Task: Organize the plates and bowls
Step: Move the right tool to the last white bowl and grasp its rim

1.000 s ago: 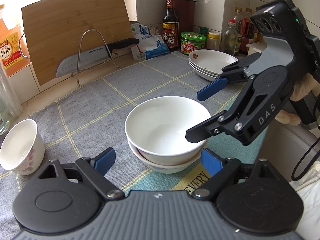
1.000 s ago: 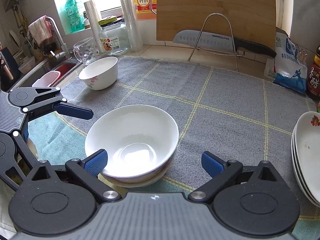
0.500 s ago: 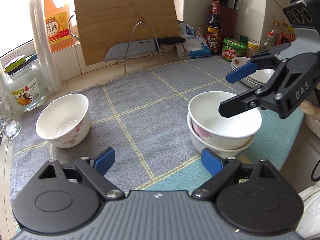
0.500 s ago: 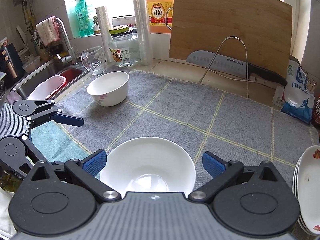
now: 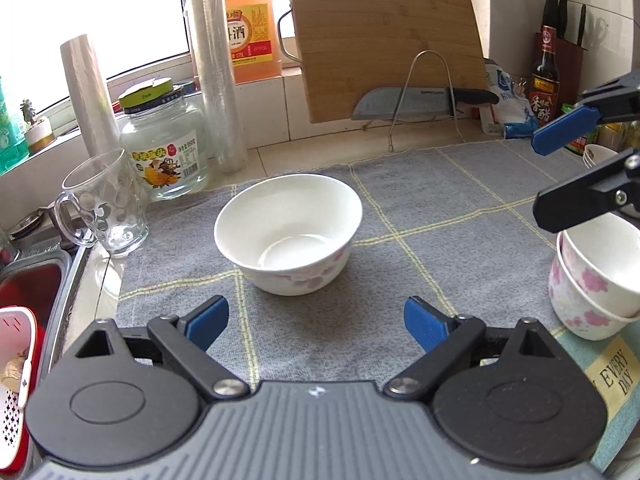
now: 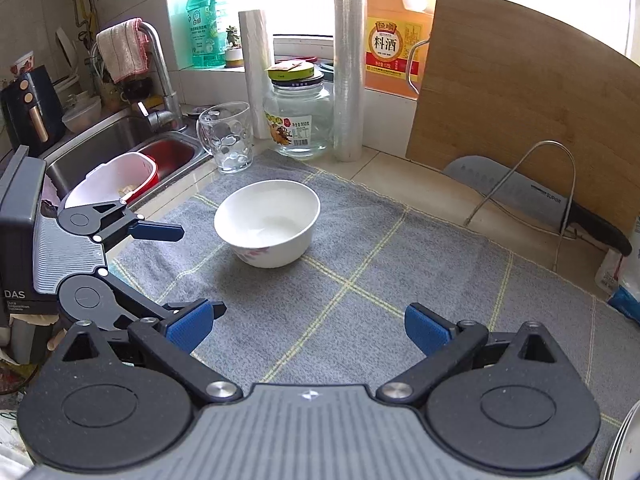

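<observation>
Left view, bowl: upright on grey mat, centred ahead of left gripper, apart from it; likely next to be stacked.
Left view, fingers: spread wide, holding nothing.
Left view, stack: two nested bowls at right, under right gripper.
Right view, bowl: well ahead, left of centre.
Right view, right fingers: spread, empty.

The far orange jug reads "料酒"; the left gripper's housing says "DAS"; the knife "SUPOR"; the near-right cloth "EVERY DAY".
</observation>
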`<control>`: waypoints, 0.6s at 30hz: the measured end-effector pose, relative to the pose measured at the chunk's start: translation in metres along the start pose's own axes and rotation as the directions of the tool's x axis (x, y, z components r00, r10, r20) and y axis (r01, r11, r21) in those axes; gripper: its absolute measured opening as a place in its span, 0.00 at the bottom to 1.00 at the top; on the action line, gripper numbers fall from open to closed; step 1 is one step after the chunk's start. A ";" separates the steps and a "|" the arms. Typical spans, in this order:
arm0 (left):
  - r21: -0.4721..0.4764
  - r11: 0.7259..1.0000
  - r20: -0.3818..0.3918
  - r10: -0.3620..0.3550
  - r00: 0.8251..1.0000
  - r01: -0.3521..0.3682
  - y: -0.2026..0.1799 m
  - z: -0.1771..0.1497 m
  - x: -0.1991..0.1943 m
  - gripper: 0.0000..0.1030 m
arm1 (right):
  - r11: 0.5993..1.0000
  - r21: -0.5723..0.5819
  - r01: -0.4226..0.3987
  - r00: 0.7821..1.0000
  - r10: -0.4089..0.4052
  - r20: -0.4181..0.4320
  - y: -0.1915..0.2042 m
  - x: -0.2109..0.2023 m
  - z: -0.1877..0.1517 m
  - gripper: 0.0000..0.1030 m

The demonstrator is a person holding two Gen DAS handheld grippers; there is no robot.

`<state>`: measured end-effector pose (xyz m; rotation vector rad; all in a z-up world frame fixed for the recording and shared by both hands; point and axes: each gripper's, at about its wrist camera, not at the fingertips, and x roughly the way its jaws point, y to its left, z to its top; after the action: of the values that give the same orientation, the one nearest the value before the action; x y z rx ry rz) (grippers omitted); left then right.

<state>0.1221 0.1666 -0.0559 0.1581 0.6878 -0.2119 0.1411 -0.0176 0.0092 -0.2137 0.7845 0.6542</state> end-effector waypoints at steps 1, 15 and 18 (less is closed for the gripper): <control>-0.004 1.000 0.003 0.002 1.000 -0.002 0.003 0.001 0.002 0.92 | 1.000 -0.006 -0.003 1.000 0.003 0.003 0.002 0.004 0.005 1.00; 0.003 1.000 0.044 -0.001 0.999 0.001 0.026 0.011 0.031 0.92 | 0.993 -0.113 -0.038 0.999 0.033 -0.042 0.017 0.065 0.058 1.00; 0.005 1.000 0.041 -0.013 0.999 0.013 0.029 0.012 0.038 0.92 | 0.992 -0.113 -0.054 0.997 0.047 -0.064 0.015 0.080 0.065 1.00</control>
<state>0.1649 0.1870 -0.0691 0.1536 0.6475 -0.2287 0.2119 0.0582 -0.0014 -0.3203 0.8140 0.7441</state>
